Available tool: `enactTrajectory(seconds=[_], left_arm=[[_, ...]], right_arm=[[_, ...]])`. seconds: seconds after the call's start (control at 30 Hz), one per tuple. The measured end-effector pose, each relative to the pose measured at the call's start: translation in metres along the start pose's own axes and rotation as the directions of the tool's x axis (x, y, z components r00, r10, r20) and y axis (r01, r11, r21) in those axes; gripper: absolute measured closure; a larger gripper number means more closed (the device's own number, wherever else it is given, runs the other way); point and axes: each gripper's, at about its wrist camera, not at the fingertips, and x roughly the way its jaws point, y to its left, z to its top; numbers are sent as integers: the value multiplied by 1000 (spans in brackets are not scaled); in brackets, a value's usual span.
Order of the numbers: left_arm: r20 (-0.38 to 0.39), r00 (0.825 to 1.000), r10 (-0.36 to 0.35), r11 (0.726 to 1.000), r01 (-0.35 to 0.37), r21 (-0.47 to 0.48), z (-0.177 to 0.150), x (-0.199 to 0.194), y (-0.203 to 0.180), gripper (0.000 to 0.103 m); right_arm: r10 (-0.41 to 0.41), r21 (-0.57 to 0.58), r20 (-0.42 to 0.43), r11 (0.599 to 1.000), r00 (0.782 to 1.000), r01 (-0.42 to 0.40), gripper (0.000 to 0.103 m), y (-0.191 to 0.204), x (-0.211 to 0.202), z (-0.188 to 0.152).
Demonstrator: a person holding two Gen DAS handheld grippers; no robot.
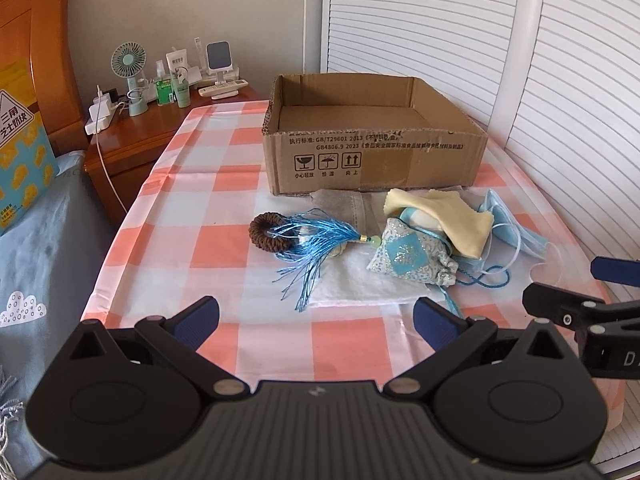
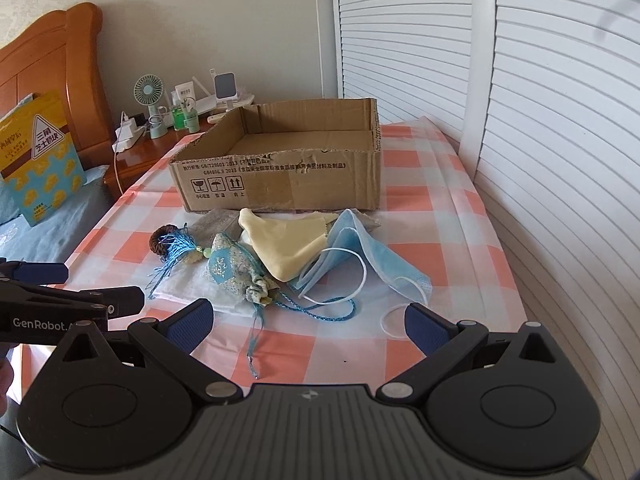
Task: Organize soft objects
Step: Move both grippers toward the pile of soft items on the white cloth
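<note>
A pile of soft things lies on the checked tablecloth in front of an open cardboard box, which looks empty. The pile holds a brown hair tie, a blue tassel, a blue patterned sachet, a cream cloth, a blue face mask and a white cloth underneath. My left gripper is open and empty, just short of the pile. My right gripper is open and empty, near the mask and the sachet's cord.
A wooden nightstand with a small fan, bottles and chargers stands at the far left. A bed with blue bedding and a yellow package lies left of the table. White slatted doors run along the right.
</note>
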Motion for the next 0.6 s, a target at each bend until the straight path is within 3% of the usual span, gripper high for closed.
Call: enactTrajectory(seconds=[0.3,0.6], left_arm=[[11,999,43,999,-43,24,4,16,11,1],[13,998,69,998,-69,-13,14,30,34,1]], right_arm=[[105,-82,-26,991,994,-106,0,10,25,0],[226,-173,-87,956,970,-238,0,42,54,5]])
